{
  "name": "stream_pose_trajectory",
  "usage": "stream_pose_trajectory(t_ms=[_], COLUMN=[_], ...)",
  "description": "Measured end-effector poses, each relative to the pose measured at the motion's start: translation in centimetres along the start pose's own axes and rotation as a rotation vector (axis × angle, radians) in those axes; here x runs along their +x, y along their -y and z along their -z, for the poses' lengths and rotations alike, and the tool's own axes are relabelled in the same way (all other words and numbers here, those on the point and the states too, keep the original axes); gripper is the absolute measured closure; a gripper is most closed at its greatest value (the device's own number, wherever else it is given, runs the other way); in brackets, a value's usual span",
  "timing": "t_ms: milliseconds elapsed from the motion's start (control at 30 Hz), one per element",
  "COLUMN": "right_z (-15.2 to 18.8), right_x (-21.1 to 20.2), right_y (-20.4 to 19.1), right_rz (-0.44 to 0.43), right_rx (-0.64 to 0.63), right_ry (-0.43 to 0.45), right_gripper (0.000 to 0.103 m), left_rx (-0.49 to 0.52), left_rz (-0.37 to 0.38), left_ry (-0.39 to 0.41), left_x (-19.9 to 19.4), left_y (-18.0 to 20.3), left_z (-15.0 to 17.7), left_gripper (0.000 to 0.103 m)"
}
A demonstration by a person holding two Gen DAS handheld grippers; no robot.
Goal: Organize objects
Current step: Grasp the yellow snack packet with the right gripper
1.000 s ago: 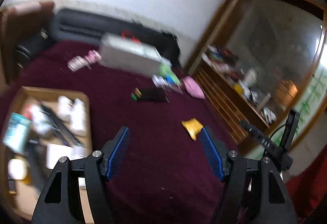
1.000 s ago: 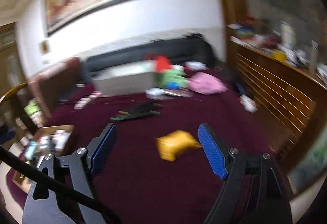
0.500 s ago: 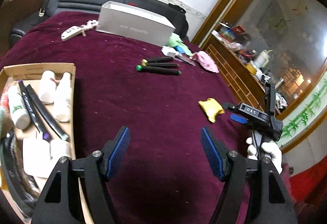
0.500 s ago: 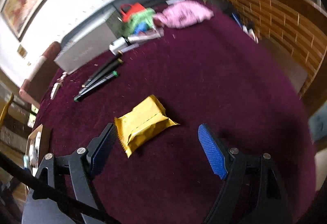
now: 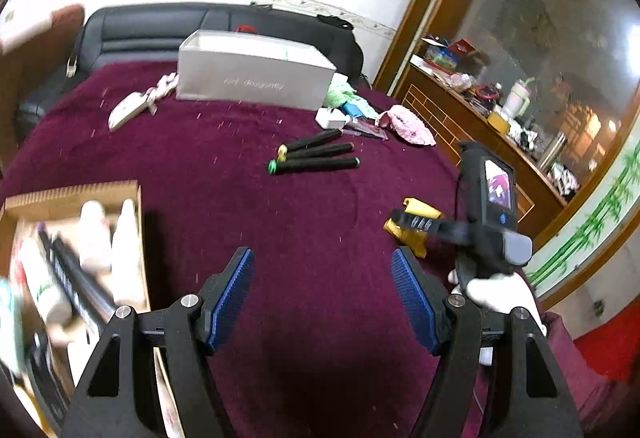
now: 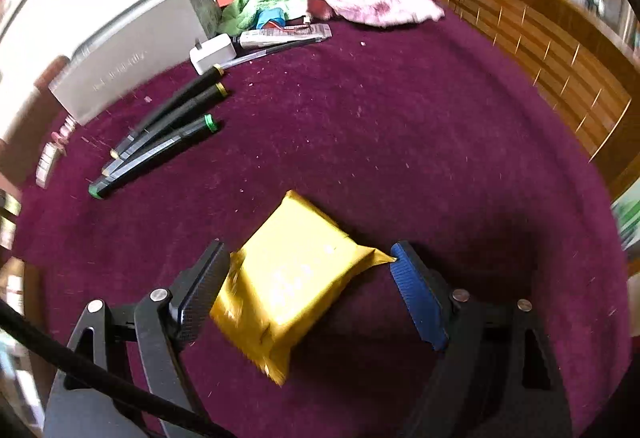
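Observation:
A yellow packet (image 6: 294, 278) lies on the maroon cloth between the fingers of my right gripper (image 6: 310, 278), which is open around it, one corner touching the blue pad. It also shows in the left wrist view (image 5: 414, 234), partly behind the right gripper (image 5: 416, 224). My left gripper (image 5: 322, 296) is open and empty above the cloth. Three black markers (image 5: 316, 156) lie side by side further back. A cardboard box (image 5: 72, 194) holding bottles and pens sits at the left.
A grey box (image 5: 252, 76) stands at the back by a black sofa (image 5: 160, 26). A white charger (image 6: 212, 52), green cloth (image 6: 264, 4) and pink cloth (image 6: 376, 4) lie beyond the markers. A wooden cabinet (image 6: 560, 50) runs along the right.
My right gripper has moved down and forward so the yellow packet now sits between its fingers. The left gripper view has tilted up slightly.

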State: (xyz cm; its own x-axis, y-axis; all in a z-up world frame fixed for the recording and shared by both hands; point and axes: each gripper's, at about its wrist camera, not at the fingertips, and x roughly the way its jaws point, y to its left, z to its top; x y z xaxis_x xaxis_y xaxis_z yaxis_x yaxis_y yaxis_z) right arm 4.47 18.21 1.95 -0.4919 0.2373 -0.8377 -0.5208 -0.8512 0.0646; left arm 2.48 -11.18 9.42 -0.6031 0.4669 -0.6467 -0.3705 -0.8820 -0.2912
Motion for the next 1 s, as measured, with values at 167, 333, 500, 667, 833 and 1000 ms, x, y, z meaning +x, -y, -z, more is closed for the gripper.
stream_pose_trajectory(t_ms=[167,333,500,667,833,1000], right_z=[0.6,1.7,1.3,1.1,0.9,1.0], right_x=[-1.3,-1.7,-1.4,-1.3,-1.2,-1.3], right_y=[1.0,2.9,2.6,3.0,3.8,6.1], right_rz=[-0.063,-0.124,-0.136,-0.179,-0.225,-0.332], right_rx=[-0.01,0.021,-0.005,0.018,0.067,0.214], right_ry=[-0.011,0.047,0.058,0.052,0.037,0.022], right_gripper=[0.051,0.051,0.047,0.041,0.041,0.042], left_rx=[0.147,0.27,0.318,0.288,0.364,0.499], left_rz=[-0.002,-0.027,-0.043,0.075,0.149,0.068], left_ry=[-0.03,-0.112,-0.176,-0.216,-0.266,-0.199], left_x=[4.9,12.0,17.6,19.3,17.5,17.7], left_y=[0.6,0.3,-0.9,-0.4,2.0,4.5], left_z=[-3.4,-5.4,-6.8,-6.8,-5.6,-5.5], left_gripper=[0.038,0.038,0.038,0.038,0.038,0.038])
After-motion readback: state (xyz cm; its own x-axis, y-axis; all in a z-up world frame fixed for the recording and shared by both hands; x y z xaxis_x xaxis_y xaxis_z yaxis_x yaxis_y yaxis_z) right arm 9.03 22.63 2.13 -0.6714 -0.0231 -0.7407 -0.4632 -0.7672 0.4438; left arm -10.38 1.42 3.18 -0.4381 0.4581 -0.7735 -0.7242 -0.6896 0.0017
